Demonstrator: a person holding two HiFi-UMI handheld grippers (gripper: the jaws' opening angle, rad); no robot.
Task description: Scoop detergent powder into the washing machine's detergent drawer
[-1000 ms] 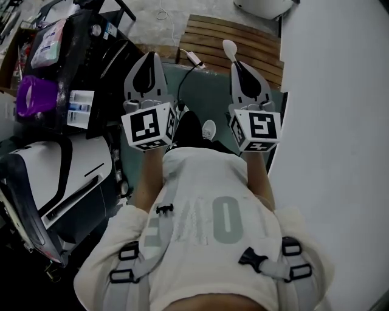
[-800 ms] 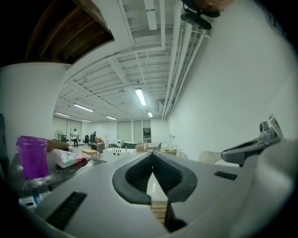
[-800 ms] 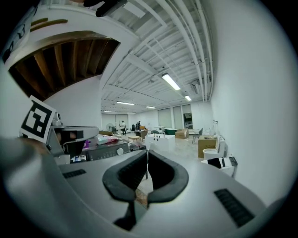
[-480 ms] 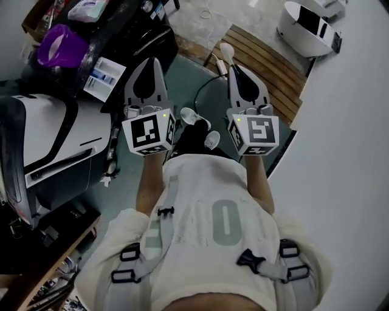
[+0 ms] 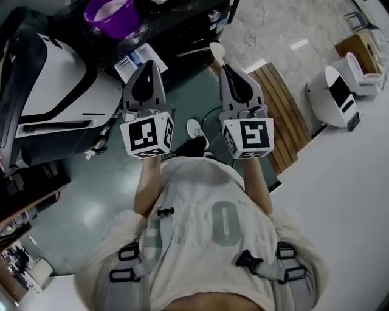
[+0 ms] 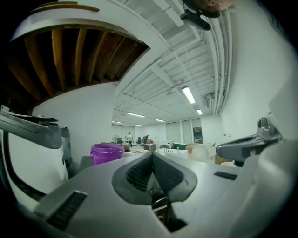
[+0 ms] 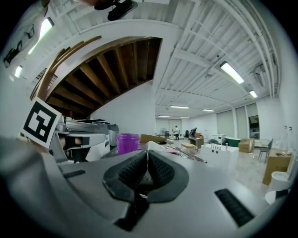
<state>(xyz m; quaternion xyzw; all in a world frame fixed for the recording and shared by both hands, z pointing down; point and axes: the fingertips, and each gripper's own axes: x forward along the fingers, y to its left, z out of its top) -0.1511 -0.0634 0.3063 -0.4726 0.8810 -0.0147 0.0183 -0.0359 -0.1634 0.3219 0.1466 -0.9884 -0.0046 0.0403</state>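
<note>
Well short of the purple plastic bucket (image 5: pixel 115 27), the left gripper (image 5: pixel 150 65) is held with jaws pressed together on nothing, apparently spare. Beside it, the right gripper (image 5: pixel 226 68) is clamped on a white plastic scoop (image 5: pixel 216 48), bowl aimed bucketward, seemingly for dipping. White powder (image 5: pixel 112 7) is seen in the bucket; the drawer cannot be made out.

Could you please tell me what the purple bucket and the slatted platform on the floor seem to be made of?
The purple bucket looks like smooth moulded plastic: an even, saturated colour and a rounded rim. The slatted platform appears to be matte wood: brown parallel boards with dark gaps between them, though the grain is too small to confirm.
</note>
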